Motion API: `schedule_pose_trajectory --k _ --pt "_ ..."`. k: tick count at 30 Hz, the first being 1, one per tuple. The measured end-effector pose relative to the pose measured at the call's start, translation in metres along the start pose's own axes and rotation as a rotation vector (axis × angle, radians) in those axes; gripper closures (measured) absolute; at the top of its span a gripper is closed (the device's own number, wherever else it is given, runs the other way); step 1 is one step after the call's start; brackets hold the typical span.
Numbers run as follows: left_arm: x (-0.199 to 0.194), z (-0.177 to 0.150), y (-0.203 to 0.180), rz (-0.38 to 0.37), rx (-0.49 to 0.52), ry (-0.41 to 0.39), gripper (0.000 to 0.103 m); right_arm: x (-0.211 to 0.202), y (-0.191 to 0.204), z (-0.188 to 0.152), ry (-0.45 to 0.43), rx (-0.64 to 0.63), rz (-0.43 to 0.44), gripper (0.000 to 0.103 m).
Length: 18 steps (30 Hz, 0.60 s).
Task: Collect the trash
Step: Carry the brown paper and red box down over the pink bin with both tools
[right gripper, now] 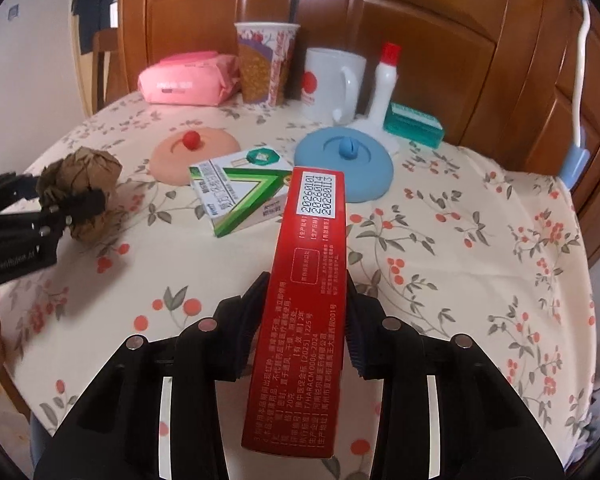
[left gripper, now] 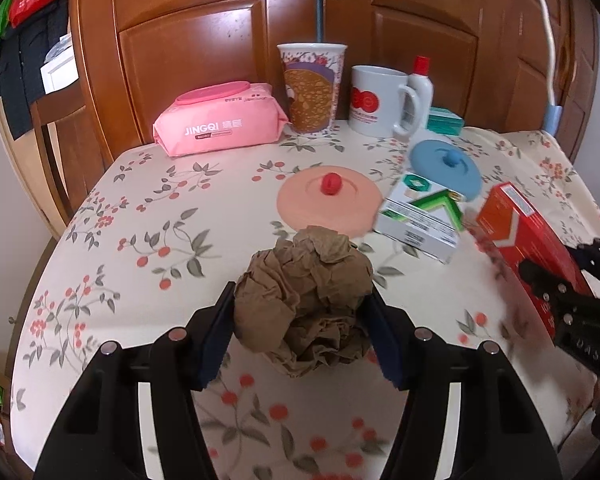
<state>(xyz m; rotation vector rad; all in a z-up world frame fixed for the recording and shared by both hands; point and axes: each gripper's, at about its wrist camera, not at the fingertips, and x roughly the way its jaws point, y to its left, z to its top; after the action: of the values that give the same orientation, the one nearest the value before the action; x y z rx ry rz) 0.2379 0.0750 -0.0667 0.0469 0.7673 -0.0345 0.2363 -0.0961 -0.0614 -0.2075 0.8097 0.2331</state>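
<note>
Left gripper (left gripper: 302, 312) pinches a crumpled brown paper ball (left gripper: 304, 300) over the floral tablecloth (left gripper: 140, 240); at the frame's right edge, a blurred red box (left gripper: 528, 248) is partly hidden by the other tool. Right gripper (right gripper: 308, 312) clamps that red box (right gripper: 304, 300) by its long sides, long axis pointing away toward the green-and-white box (right gripper: 240, 196), near end cut off below.

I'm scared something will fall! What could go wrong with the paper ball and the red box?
1. The crumpled paper ball is squashy, and the left gripper pinches only its sides, so it might slip out.
2. The right gripper holds the long red box near its middle; it could tilt or twist loose.
3. The green and white box lies close by, so a swing could knock it.
</note>
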Motion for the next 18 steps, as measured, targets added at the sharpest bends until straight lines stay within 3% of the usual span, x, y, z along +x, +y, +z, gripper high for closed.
schedule_pose_trajectory --k 9,18 --pt "-0.061 -0.024 -0.030 -0.056 0.046 -0.048 0.042 -0.056 0.009 -0.020 -0.045 -0.006 0.044 0.066" --pt "-0.129 -0.071 -0.061 -0.114 0.085 -0.078 0.042 -0.126 0.039 -0.075 -0.087 -0.042 0.084 0.066"
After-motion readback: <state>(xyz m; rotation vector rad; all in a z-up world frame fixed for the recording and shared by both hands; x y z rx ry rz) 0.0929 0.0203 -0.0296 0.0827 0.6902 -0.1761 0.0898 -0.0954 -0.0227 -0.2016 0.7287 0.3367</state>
